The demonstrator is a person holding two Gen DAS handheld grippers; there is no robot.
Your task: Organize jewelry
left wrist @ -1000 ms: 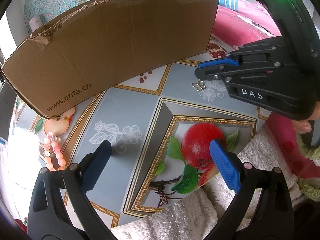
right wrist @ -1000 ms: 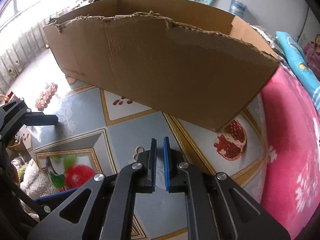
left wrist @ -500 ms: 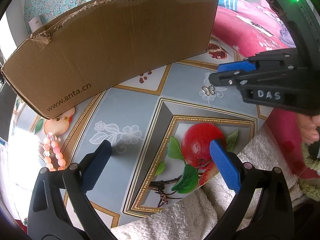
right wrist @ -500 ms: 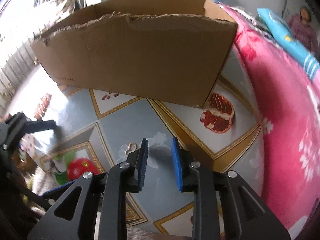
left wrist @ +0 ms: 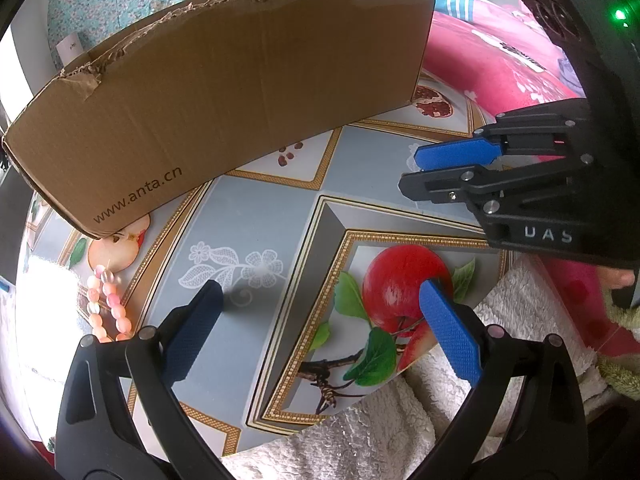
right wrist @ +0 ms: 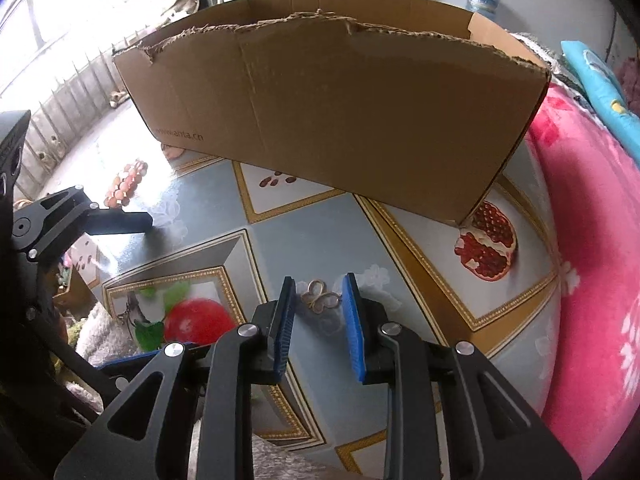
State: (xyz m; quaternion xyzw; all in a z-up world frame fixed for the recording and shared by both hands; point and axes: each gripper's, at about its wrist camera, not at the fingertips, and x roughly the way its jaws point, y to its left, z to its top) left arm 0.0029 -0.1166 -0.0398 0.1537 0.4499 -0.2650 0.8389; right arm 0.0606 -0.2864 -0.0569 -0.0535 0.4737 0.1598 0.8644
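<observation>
Now my right tool (right wrist: pixel 318 298) points down at the desk (right wrist: pixel 344 240), its jaws having just been opening; they stand a little apart with the butterfly clasp (right wrist: pixel 320 296) lying flat between the blue pads, at lower centre of the right view, and neither pad presses on it. My left tool (left wrist: pixel 320 312) hangs spread wide over the apple print at the bottom of the left view, with nothing between its pads. A bead bracelet (left wrist: pixel 106 308) lies at the left edge of that view, just below the box (left wrist: pixel 224 92), whose long wall fills the upper part of both views.
</observation>
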